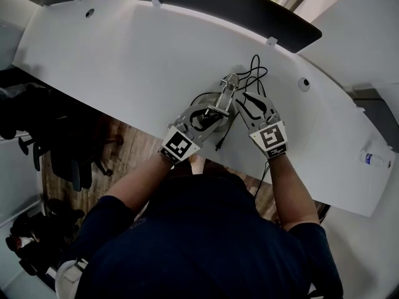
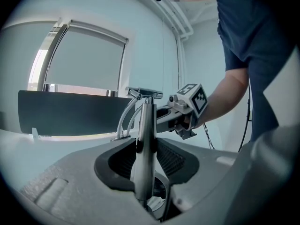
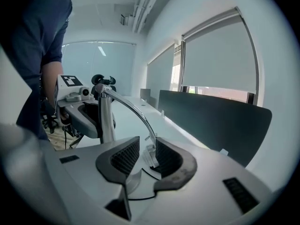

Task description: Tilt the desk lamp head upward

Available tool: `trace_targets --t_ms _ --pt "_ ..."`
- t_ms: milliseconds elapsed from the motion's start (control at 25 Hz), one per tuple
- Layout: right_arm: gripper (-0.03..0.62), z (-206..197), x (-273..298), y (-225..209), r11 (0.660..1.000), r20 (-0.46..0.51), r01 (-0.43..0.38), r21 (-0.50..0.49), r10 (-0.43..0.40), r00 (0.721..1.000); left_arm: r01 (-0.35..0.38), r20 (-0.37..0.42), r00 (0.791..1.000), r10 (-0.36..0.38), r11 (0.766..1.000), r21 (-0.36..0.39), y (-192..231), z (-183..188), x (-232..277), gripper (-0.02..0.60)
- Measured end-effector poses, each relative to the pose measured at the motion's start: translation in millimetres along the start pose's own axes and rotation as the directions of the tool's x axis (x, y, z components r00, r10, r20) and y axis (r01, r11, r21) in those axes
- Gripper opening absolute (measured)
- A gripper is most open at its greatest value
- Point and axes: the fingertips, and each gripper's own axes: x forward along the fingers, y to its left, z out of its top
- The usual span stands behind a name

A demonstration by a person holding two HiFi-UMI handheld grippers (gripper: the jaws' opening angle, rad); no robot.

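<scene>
My left gripper [image 1: 211, 109] and right gripper [image 1: 247, 102] flank a slim silver metal desk lamp [image 2: 145, 139].
Both jaws released, gripping nothing; curved white desk [image 1: 124, 61], dark divider panel [image 1: 249, 8] behind, pale window blind [image 2: 86, 60] lowered.

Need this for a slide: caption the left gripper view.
Left gripper, jaws open, straddles the desk lamp post; right gripper beyond.

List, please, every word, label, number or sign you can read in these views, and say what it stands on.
No text is readable in any view.
On the left marker cube and the right marker cube: square black-and-white codes only, no letters or digits.
On the bottle on the desk: label too small to read.
On the dark plate of the right hand-held gripper: no legible print.
</scene>
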Motion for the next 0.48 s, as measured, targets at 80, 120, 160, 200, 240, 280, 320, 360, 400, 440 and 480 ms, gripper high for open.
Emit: trace_targets --t_ms 80,120,160,200,240,280,320,360,400,440,480 --pt "0.114 -2.5 7.8 -4.9 0.999 -0.005 -0.006 -0.032 0.006 1.0 0.01 0.009 1.0 -0.01 1.0 -0.003 -1.1 -1.9 2.2 0.12" --pt "0.114 -4.0 11.4 -6.3 0.999 -0.01 -0.009 -0.044 0.008 1.0 0.014 0.015 1.0 -0.014 1.0 -0.003 -2.1 -1.2 2.4 0.12" --pt "0.114 -5.6 15.2 -7.1 0.998 -0.016 -0.013 -0.055 0.013 1.0 0.017 0.02 1.0 -0.017 1.0 -0.001 -2.7 -0.2 2.2 0.12" --pt "0.115 -7.1 19.0 -8.0 0.998 -0.021 -0.018 -0.067 0.017 1.0 0.02 0.022 1.0 -0.02 1.0 0.0 -2.9 0.5 2.0 0.121" --pt "0.115 -8.1 22.6 -9.3 0.997 -0.026 -0.022 -0.077 0.02 0.999 0.022 0.022 1.0 -0.022 1.0 0.001 -2.8 0.9 2.1 0.121" --pt "0.115 -8.9 26.0 -10.9 0.996 -0.029 -0.025 -0.087 0.022 0.999 0.024 0.022 0.999 -0.024 1.0 0.001 -2.7 1.3 2.6 0.121" --pt "0.117 -9.7 29.2 -12.4 0.995 -0.031 -0.028 -0.099 0.025 0.999 0.025 0.023 0.999 -0.025 1.0 0.001 -2.7 1.4 3.3 0.121" --pt "0.117 -10.3 32.4 -13.5 0.993 -0.032 -0.031 -0.112 0.028 0.999 0.026 0.023 0.999 -0.026 1.0 0.0 -2.7 1.2 4.1 0.121" --pt "0.117 -10.5 35.6 -14.4 0.992 -0.033 -0.033 -0.123 0.029 0.999 0.027 0.022 0.999 -0.027 1.0 0.003 -2.9 0.8 4.9 0.121" --pt "0.117 -10.3 38.7 -14.8 0.99 -0.036 -0.035 -0.134 0.031 0.999 0.029 0.018 0.999 -0.029 1.0 0.008 -3.1 0.2 5.6 0.121" --pt "0.117 -10.1 41.7 -14.7 0.989 -0.04 -0.039 -0.145 0.034 0.999 0.032 0.011 0.999 -0.032 0.999 0.017 -3.3 -0.4 6.0 0.121"
